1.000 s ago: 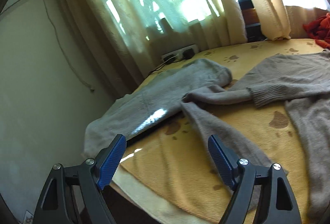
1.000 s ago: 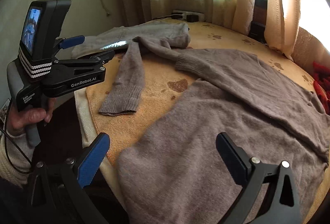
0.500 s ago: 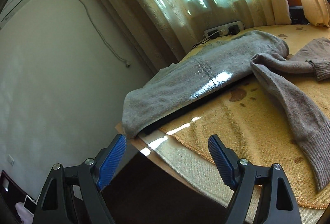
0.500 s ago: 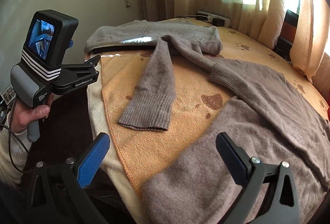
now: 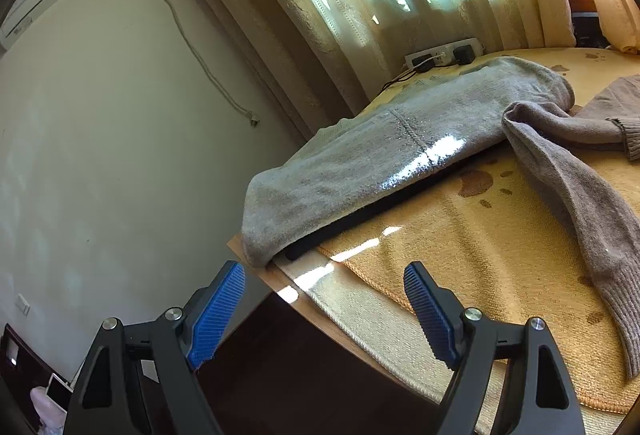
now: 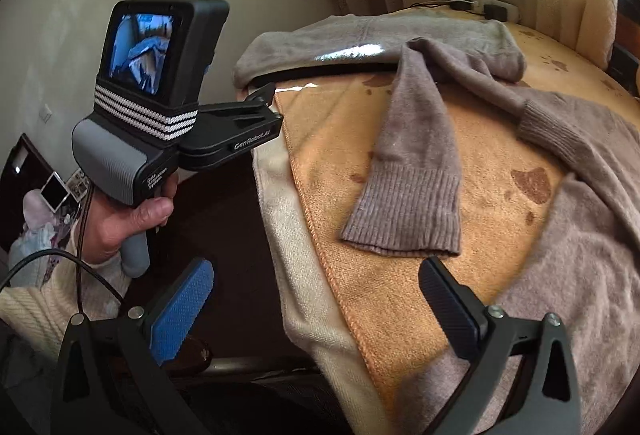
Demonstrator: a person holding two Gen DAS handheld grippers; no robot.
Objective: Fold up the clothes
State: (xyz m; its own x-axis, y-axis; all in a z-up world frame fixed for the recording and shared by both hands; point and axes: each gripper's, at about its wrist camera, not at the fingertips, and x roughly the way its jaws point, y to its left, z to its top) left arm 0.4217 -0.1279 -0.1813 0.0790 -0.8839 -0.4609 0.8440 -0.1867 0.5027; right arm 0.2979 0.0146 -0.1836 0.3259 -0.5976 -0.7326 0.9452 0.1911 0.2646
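Curtained room; counter (image 6: 320, 315): brown sweater (image 6: 580, 275) spread, sleeve (image 6: 412, 171) loose. Left gripper (image 5: 324, 299), right gripper (image 6: 316, 311): jaws apart, empty. Pinch the cuff's full width when folding.

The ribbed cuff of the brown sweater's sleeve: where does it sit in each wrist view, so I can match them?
Left wrist view: the ribbed cuff lies at the far right edge, on the orange towel, partly cut off by the frame.
Right wrist view: the ribbed cuff lies centre frame, flat on the towel, just beyond the right gripper.
Shared landmark: the white power strip by the curtain.
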